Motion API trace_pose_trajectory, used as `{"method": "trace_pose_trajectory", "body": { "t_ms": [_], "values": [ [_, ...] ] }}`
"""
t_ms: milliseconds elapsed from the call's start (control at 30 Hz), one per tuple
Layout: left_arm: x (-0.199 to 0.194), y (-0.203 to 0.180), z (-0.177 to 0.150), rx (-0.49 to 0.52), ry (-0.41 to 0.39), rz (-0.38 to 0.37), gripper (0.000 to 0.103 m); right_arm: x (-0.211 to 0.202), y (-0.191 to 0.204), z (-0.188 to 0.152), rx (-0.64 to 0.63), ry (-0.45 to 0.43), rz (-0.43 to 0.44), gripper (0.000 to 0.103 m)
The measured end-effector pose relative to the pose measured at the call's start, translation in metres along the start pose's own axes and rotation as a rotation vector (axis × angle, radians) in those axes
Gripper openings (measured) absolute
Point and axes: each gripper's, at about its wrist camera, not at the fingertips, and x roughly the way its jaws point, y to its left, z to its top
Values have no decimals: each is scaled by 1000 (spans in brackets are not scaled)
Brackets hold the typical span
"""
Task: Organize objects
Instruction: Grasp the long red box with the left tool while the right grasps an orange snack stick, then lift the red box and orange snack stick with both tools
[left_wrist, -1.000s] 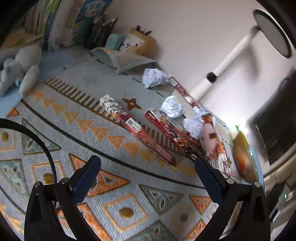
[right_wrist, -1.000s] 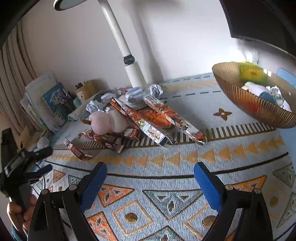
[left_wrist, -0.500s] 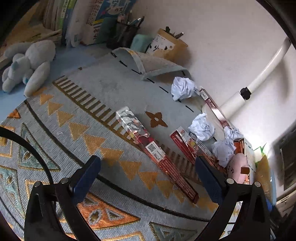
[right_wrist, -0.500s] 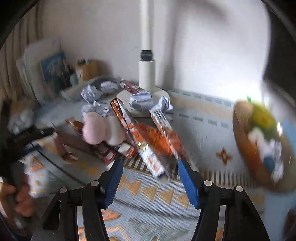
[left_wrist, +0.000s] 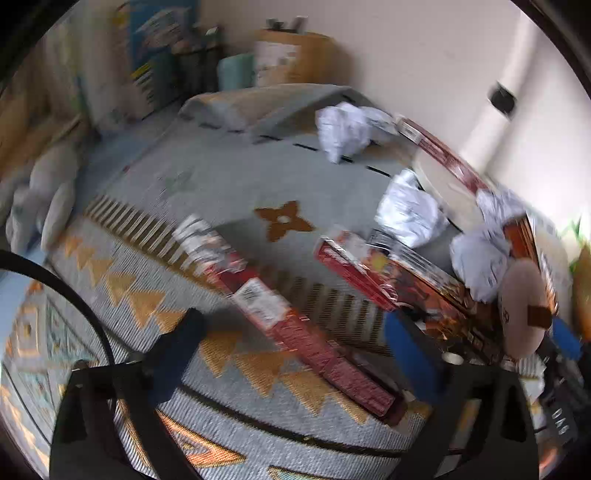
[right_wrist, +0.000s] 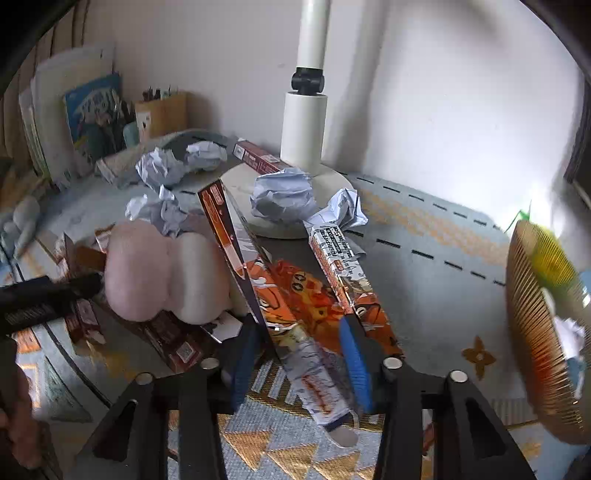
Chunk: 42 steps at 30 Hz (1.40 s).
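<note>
**Both grippers closing in on flattened cartons**

The right gripper (right_wrist: 301, 363) has its jaws closing around the near end of a long orange-and-white carton (right_wrist: 295, 332); the pads look not yet pressed on it. The left gripper (left_wrist: 295, 354) is closing too, its jaws either side of a long red carton (left_wrist: 295, 328) without touching. The step in hand seems to be picking up cartons; next, each wants a firm pinch, then a lift clear of the heap. Crumpled paper balls (right_wrist: 284, 197) and a pink plush toy (right_wrist: 166, 273) crowd the patterned rug (left_wrist: 229, 173). A gold ribbed bowl (right_wrist: 535, 332) sits far right; a white lamp post (right_wrist: 304, 122) stands against the wall.
</note>
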Motion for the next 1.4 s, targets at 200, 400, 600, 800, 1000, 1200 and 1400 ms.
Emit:
{"method": "trace_pose_trajectory", "body": {
  "t_ms": [200,400,600,800,1000,1200,1400],
  "values": [
    [-13,-7,-10,172,-12,-86,28,-5,-10,-5,71,44,103,20],
    [-44,12,-47,346,57,-410,26,-27,-31,-20,271,78,325,18],
    [-80,23,-87,486,64,-506,26,-83,-29,-54,304,56,301,18],
    [-90,25,-105,518,57,-443,48,-115,-42,-108,349,141,147,18],
    [-77,19,-91,375,86,-414,48,-110,-59,-135,404,207,146,25],
    [-75,2,-96,393,62,-300,48,-114,-56,-133,369,190,120,55],
    [-78,-7,-103,411,25,-244,25,-104,-49,-134,312,193,69,57]
  ]
}}
